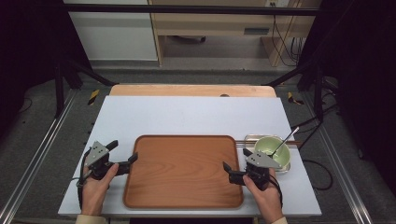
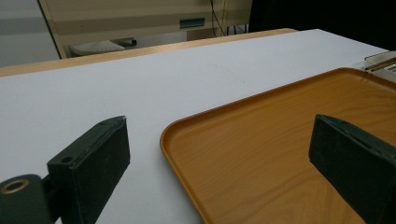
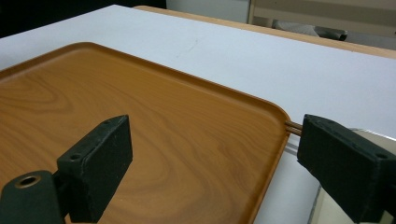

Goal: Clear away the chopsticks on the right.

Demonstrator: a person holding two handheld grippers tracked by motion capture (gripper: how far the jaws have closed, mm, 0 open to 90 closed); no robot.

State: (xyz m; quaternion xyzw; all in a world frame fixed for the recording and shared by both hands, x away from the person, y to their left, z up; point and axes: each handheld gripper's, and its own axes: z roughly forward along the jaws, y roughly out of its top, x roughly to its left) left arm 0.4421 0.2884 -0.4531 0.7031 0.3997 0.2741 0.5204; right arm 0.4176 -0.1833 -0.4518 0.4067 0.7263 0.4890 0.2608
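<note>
Nothing looks started: the wooden tray (image 1: 183, 170) lies bare on the surface (image 1: 187, 116), flanked by the left gripper (image 1: 125, 156) and right gripper (image 1: 232, 171), jaws apart, holding nothing.

- The table (image 1: 187, 112) has a white top with a strip of bare wood along its far edge.
- A wooden tray (image 1: 183, 171) lies near its front edge.
- A metal tray (image 1: 250, 138) sits just beside the wooden tray's right side, carrying a green bowl (image 1: 272, 150).
</note>
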